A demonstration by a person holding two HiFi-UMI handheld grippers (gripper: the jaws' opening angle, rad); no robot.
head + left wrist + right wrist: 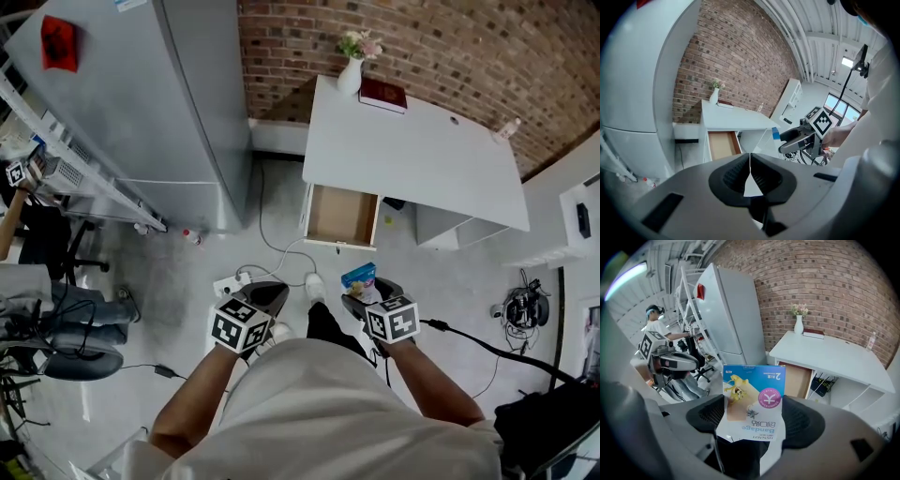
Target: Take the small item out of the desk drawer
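White desk (412,159) stands against the brick wall (450,47); its top carries a white vase (350,75) with flowers at the far left corner, a dark red book (383,95) lying flat just beside the vase, and a small clear bottle (507,129) near the far right edge. Drawer (342,216) under the desk's left end is pulled out; wooden bottom shows. Grey floor (178,281) carries the desk; a tall grey cabinet (141,94) to its left; a white power strip (230,284) with cables running toward the desk; a small bottle (192,236) lying near the cabinet's foot; a black office chair (80,352) at far left.
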